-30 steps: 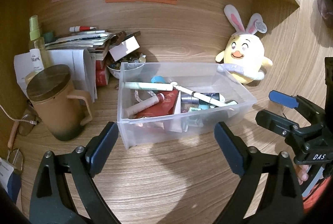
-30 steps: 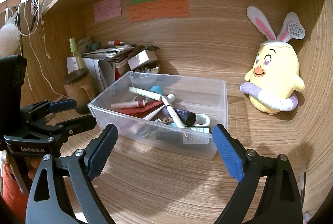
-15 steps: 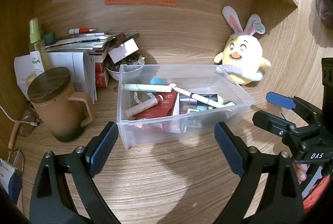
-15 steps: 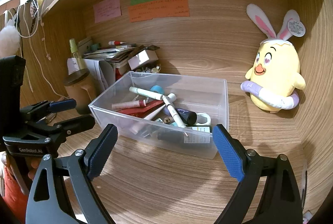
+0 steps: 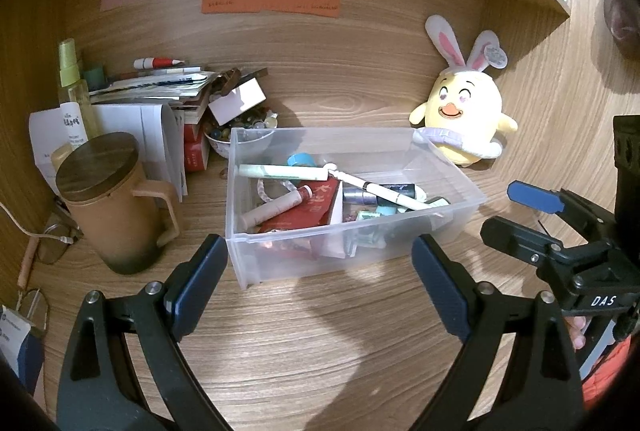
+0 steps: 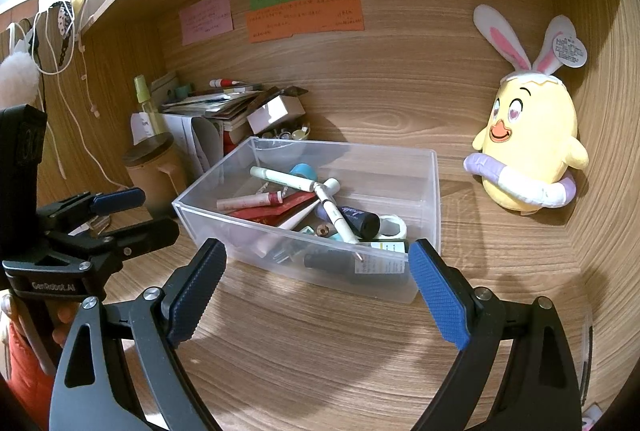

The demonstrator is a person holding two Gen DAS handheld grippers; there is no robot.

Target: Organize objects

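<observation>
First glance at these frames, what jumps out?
The yellow chick plush with rabbit ears, leaning in the right back corner of the wooden desk. Then the clear plastic bin at centre, cluttered with pens and tubes, and the brown lidded mug to its left.

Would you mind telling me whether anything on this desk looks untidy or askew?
Yes: inside the clear bin the white pen and tubes lie crisscrossed in a heap, and the paper stack behind the mug is splayed unevenly.
</observation>
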